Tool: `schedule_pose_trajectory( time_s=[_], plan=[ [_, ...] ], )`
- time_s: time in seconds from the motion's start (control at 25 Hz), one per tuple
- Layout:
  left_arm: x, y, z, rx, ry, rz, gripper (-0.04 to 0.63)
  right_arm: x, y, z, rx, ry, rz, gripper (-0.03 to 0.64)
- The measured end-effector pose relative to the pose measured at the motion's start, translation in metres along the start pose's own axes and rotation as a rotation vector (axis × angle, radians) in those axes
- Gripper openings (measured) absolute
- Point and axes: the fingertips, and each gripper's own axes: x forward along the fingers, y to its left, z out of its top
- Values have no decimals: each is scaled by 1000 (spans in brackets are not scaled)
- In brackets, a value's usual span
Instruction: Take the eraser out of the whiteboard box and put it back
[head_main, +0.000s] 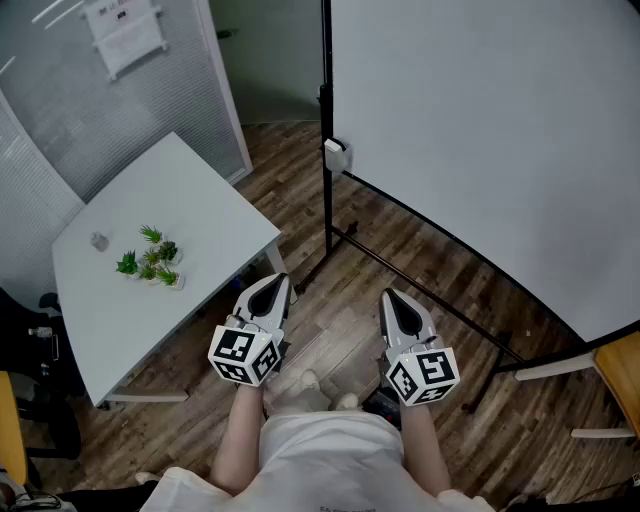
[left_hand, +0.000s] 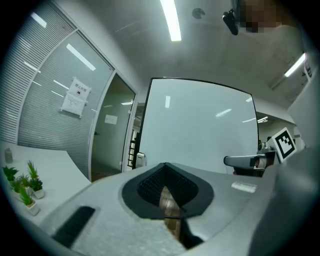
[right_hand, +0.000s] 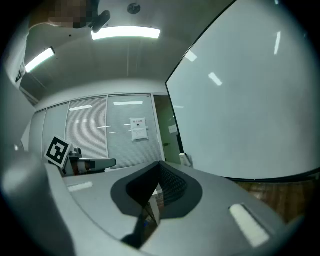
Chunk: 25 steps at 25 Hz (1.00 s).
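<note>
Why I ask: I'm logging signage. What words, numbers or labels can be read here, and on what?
No text is legible.
On the glass partition, a paper notice: print too blurred to read.
By the doorway, a small sheet: too small to read.
On the cube of the left gripper and the cube of the right gripper: black square patterns only, no words.

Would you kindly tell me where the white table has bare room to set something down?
The table is bare from the plants to its far corner, and from them to its near edge. Only the patch between is taken, by the plants and a small grey thing.
</note>
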Motion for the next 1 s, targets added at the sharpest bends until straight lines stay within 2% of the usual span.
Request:
schedule_pose_trajectory(
  time_s=[0.24,0.36,0.44,0.48,0.56,0.64,0.68,0.76,1.0],
  plan=[
    [-8,10,-2,-7,-20,56,3,3,12,-3,-13,9,3,11],
    [-6,6,0,-17,-34,52,2,0,10,0,-12,3,4,11],
    [-2,2,0,-54,-37,31,19,-2,6,1,-13,-9,-11,11],
    [1,-1,-3,-81,-25,6,86,-2,4,0,-17,-15,-25,11],
    [10,-9,-10,-115,21,-45,290,-1,-1,-2,-14,-13,-31,19],
    [15,-13,-16,-84,53,-44,341,1,-4,-6,11,6,-15,241],
    [16,-14,-17,-53,62,-33,347,1,-5,-6,20,10,-14,279],
    [17,-14,-17,-8,74,-17,347,1,-9,-4,26,3,-25,288],
    [30,-15,-21,28,87,11,333,2,-26,-3,37,1,-36,293]
  ],
)
